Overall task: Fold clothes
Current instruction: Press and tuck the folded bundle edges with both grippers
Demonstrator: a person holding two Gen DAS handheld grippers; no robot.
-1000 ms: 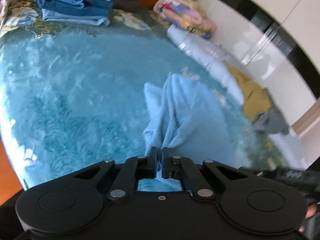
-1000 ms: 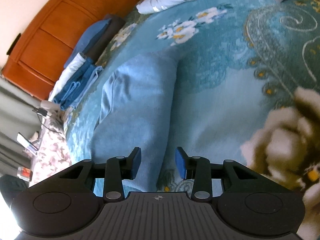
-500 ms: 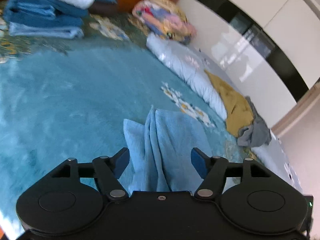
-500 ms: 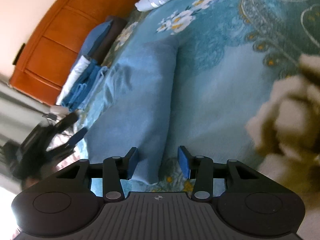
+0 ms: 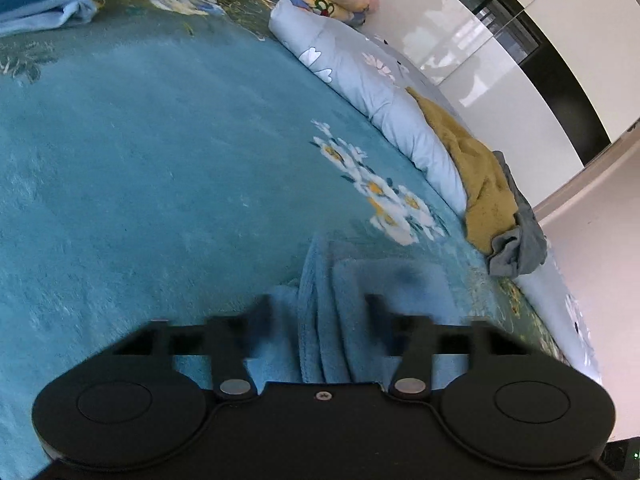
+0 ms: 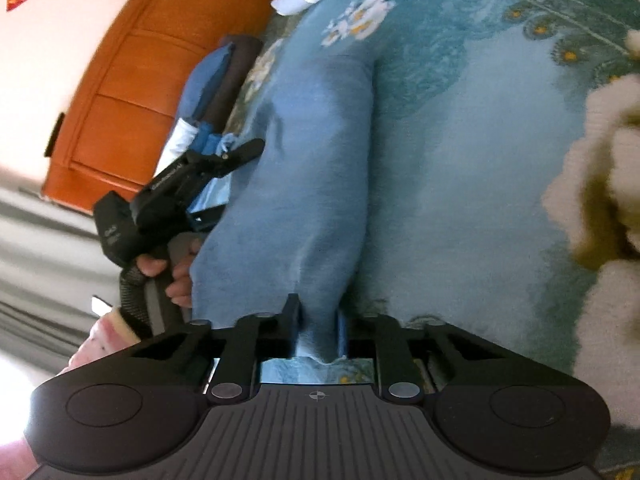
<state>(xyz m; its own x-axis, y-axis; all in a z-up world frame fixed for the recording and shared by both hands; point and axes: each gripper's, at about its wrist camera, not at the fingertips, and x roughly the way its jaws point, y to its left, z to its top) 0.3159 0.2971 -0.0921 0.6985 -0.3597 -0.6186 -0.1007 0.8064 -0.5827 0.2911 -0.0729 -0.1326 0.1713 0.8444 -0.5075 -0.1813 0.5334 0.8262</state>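
Item: light blue garment (image 6: 320,184), a long folded strip lying along the teal floral bedspread (image 5: 140,160), running from the near edge toward the far headboard (image 6: 120,92).

Right gripper (image 6: 318,320): jaws have just been closing and now pinch the near end of the strip, where half a second back they stood apart over it.

Left gripper (image 5: 316,312): a second ago clamped on a raised bunch of the cloth; it then let go and has travelled along the strip. Its jaws have just been closing, the layered edge between them; fingers blurred, no firm contact visible, so read as still apart.

Judgement: both ends being secured for the next fold.

Surroundings: folded stack (image 5: 40,4) far left; yellow cloth (image 5: 480,184) and grey cloth (image 5: 520,248) at right.
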